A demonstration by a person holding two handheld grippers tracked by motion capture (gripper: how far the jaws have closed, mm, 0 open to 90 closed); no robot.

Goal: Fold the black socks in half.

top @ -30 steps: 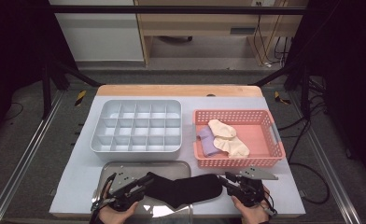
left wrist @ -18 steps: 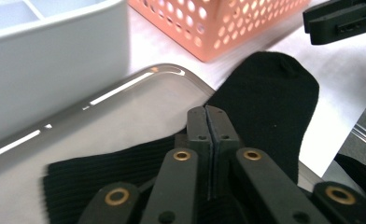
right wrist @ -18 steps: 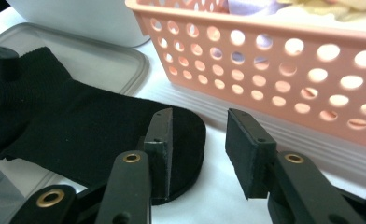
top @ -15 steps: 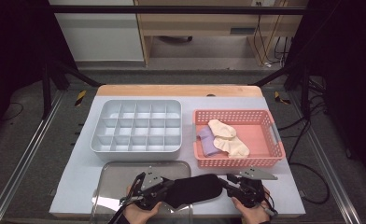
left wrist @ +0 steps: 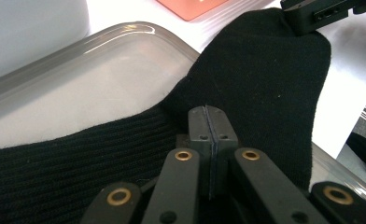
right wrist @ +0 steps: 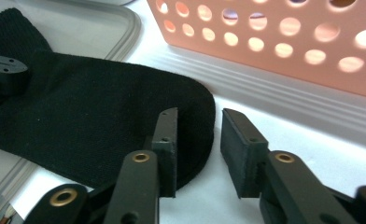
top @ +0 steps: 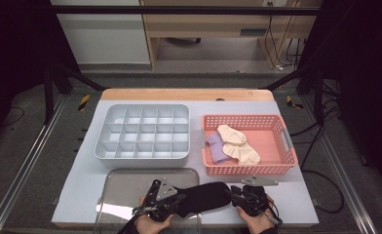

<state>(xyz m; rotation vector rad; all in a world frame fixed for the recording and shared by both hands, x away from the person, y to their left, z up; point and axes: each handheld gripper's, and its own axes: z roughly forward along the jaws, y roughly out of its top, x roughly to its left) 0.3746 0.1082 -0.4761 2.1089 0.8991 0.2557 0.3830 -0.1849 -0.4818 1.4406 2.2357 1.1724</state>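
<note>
Work in hand: a black sock [top: 203, 197] lies flat, partly on the clear tray [top: 125, 187], its toe on the tabletop [top: 296, 195] just in front of the pink basket [top: 247, 168].
Left gripper [left wrist: 208, 128]: jaws pressed together, pinching the sock's middle.
Right gripper [right wrist: 199, 140]: jaws spread astride the toe, not yet gripping.
Progress: early; folding and placing in the grey divided box [top: 143, 131] seemingly remain.
Writing: none readable.

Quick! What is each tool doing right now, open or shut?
Left tool: shut, pinching the black sock.
Right tool: open at the sock's toe, holding nothing.
</note>
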